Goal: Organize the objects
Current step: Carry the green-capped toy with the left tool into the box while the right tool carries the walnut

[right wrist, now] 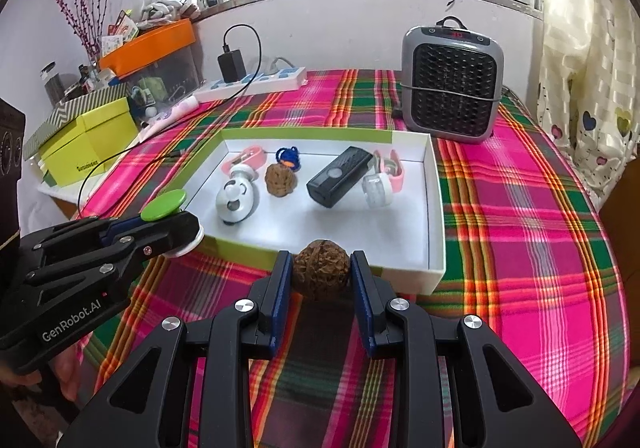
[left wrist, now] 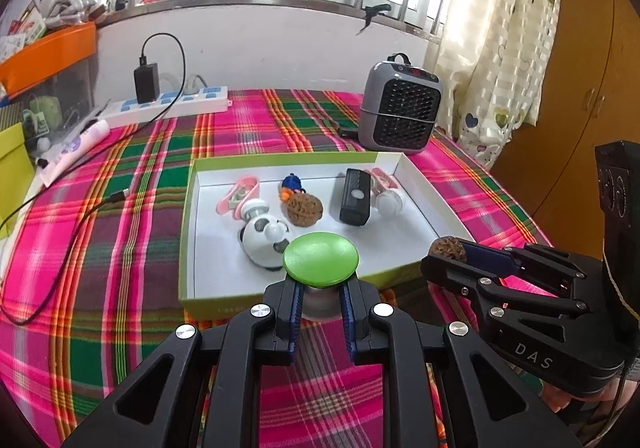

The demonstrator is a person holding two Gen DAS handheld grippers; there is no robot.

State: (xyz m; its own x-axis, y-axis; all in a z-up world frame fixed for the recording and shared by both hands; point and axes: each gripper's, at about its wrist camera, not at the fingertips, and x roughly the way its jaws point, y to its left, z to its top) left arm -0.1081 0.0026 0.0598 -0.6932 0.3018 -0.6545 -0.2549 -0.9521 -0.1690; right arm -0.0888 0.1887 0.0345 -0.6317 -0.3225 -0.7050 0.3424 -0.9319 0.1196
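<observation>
Left wrist view: left gripper [left wrist: 319, 302] clamped on the stem of a green-capped, mushroom-shaped knob [left wrist: 321, 258], held just above the near rim of the white, green-edged cardboard tray [left wrist: 416, 177].
R gripper [right wrist: 322, 275]: jaws clamped on a brown wrinkled walnut [right wrist: 322, 270], at the near rim.
Step tip: carry both over the rim, lower to bare floor, then release.
Knob axis: stem to cap, cap tilted up twd cam.
Walnut: round, no clear long axis.
</observation>
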